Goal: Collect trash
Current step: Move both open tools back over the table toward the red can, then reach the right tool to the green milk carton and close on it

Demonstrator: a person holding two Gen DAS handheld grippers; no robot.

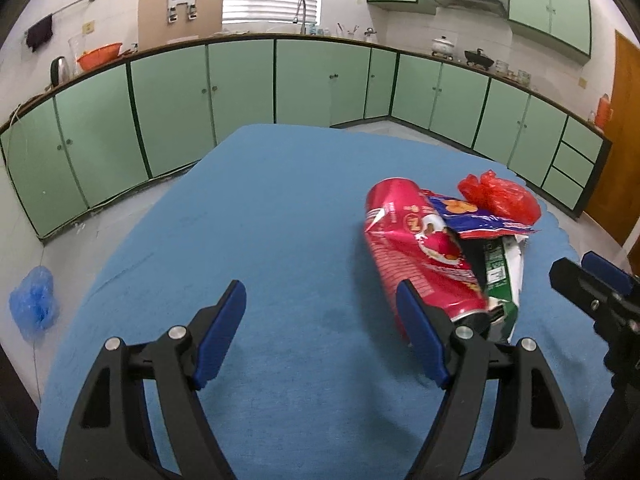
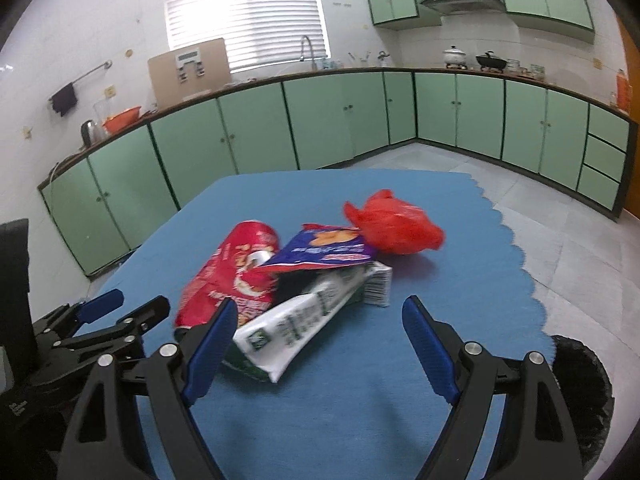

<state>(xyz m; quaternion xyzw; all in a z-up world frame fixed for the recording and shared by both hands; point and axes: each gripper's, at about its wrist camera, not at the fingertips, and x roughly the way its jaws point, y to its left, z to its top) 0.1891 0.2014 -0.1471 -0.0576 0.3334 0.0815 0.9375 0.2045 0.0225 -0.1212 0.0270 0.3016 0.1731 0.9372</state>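
— Where's the trash?
— Piled on the blue table (image 2: 460,240): red can (image 2: 236,276), snack wrapper (image 2: 324,248), white-green carton (image 2: 304,320), red bag (image 2: 396,224). The wrapper hides the carton's top.
— Grippers?
— My left gripper (image 1: 320,320) and right gripper (image 2: 316,332) both gape wide, empty. Carton print's blurred.

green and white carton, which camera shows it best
The right wrist view. There the green and white carton lies nearly whole, printed face and barcode end visible, only its top under the blue snack bag. In the left wrist view the carton is a sliver behind the red can.
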